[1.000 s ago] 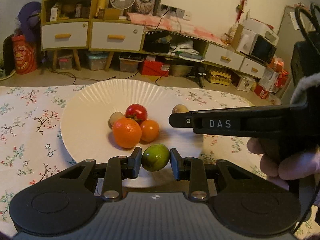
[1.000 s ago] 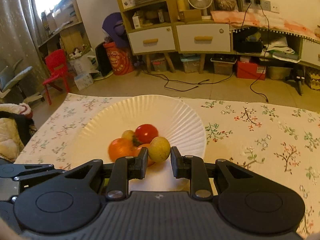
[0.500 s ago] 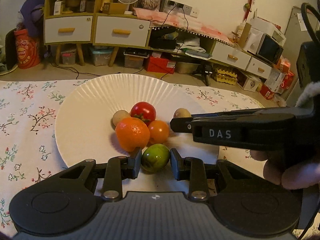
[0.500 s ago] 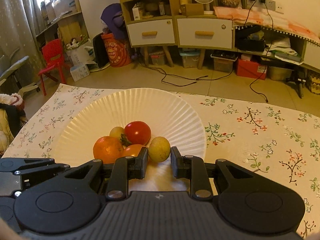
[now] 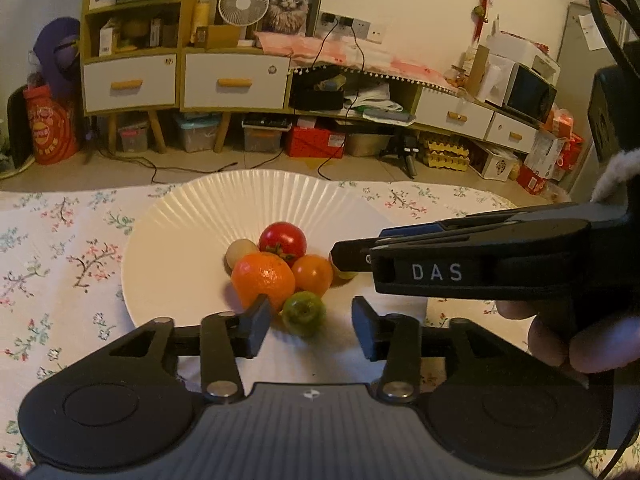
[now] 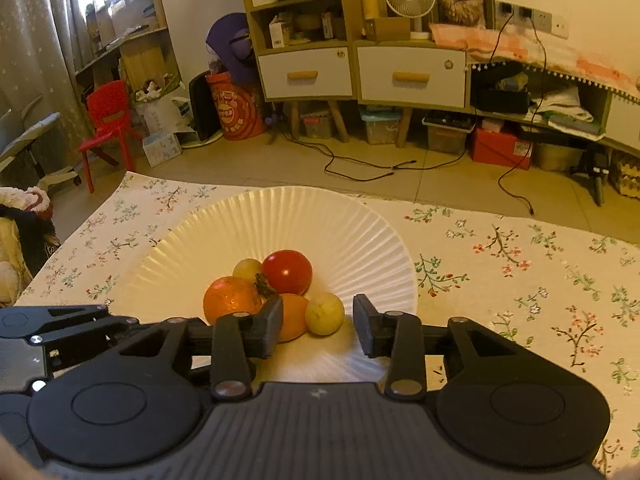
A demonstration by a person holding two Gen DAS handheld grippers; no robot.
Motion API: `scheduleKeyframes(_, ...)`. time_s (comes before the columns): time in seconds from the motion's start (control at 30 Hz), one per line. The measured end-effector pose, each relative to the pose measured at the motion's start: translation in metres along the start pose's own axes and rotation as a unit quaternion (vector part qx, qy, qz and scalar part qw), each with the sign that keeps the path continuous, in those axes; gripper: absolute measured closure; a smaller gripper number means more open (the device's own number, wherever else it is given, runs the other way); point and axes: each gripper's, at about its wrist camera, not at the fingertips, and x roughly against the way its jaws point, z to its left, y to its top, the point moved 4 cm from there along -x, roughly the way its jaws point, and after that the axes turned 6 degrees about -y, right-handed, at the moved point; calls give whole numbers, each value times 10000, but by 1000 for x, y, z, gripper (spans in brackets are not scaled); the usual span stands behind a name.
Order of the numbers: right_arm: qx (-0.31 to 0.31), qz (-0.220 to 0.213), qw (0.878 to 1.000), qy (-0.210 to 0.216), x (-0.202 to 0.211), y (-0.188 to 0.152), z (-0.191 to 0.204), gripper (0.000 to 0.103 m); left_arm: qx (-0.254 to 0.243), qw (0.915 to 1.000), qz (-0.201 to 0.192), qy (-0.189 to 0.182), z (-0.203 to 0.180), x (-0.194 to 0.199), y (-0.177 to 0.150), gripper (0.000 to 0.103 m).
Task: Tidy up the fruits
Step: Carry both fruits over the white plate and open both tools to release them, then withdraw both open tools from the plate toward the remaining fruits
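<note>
Risk: green fruit point(image 5: 303, 312) just freed, lies centre frame on white plate point(image 5: 172, 240) between left gripper point(image 5: 306, 326) fingers, opening, pads clear; any nudge rolls it. Right gripper point(image 6: 318, 326) also opening, yellow fruit point(image 6: 324, 313) between fingers, untouched. Fruits touch large orange point(image 5: 262, 280), small orange point(image 5: 312, 274); tomato point(image 5: 283, 238) behind. Right gripper body crosses right of left view, crowding pile. Floral desk point(image 6: 520, 280) around plate.

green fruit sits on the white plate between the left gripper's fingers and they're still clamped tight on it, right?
Not clamped. The left wrist view shows the left gripper opening, its pads clear of the green fruit, which does sit between them on the white plate.
</note>
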Motion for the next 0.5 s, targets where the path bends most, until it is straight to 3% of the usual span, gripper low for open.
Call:
scheduleKeyframes(0.13,-54,-105,9999,-40,9,1,-2,52,-80,10000,-56,17,-5,9,1,46)
scheduleKeyframes(0.5,-120,-194,9996,-158,38,-12,2,34,-239,9997,4,24,-9,34,-11,27)
